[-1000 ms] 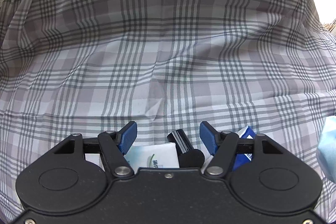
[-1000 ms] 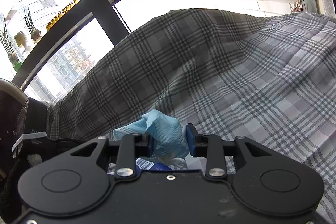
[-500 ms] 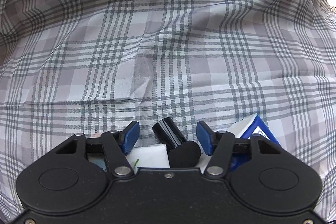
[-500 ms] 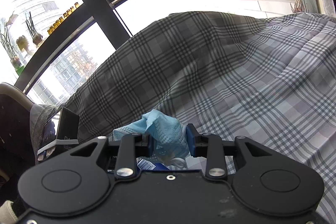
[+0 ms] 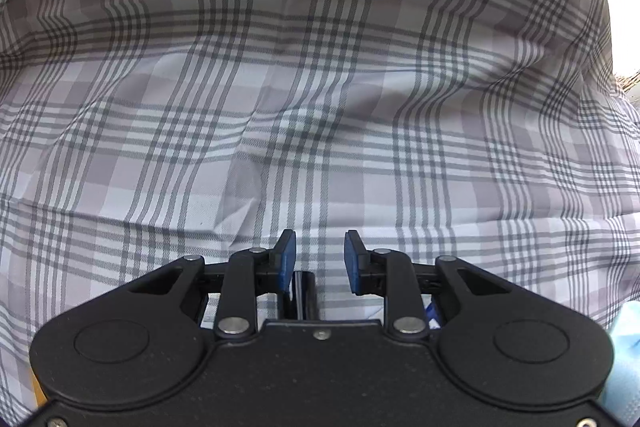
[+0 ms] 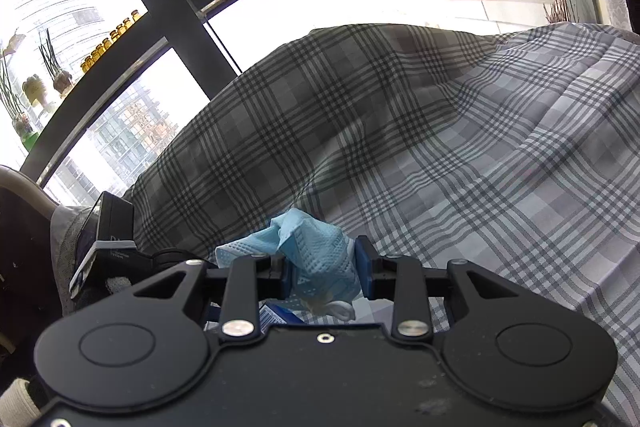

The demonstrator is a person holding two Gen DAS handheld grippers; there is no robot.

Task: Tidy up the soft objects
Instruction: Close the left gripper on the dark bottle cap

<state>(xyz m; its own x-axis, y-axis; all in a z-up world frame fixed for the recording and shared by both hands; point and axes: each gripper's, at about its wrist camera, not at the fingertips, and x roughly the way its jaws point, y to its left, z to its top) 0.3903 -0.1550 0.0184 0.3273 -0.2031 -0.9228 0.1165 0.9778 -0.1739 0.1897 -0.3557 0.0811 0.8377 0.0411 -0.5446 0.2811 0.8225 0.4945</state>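
My left gripper (image 5: 321,259) points down at the grey plaid cloth (image 5: 320,87); its jaws are closing and stand narrow. A black cylinder (image 5: 304,291) shows low between the fingers, beside the left pad, with cloth visible between it and the right pad. My right gripper (image 6: 320,267) is shut on a crumpled light-blue face mask (image 6: 312,247), held above the plaid cloth (image 6: 440,147). The mask's edge (image 5: 624,355) shows at the lower right of the left wrist view.
A blue-and-white box (image 6: 276,317) lies under the right gripper. A black device (image 6: 108,239) on a gloved hand sits at the left. Behind the draped cloth are window frames and a sill with small bottles (image 6: 108,43) and plants.
The left jaws have narrowed from wide apart. The white pack and blue box have slid out of sight under that gripper. In the right view the black device has come in at the left.
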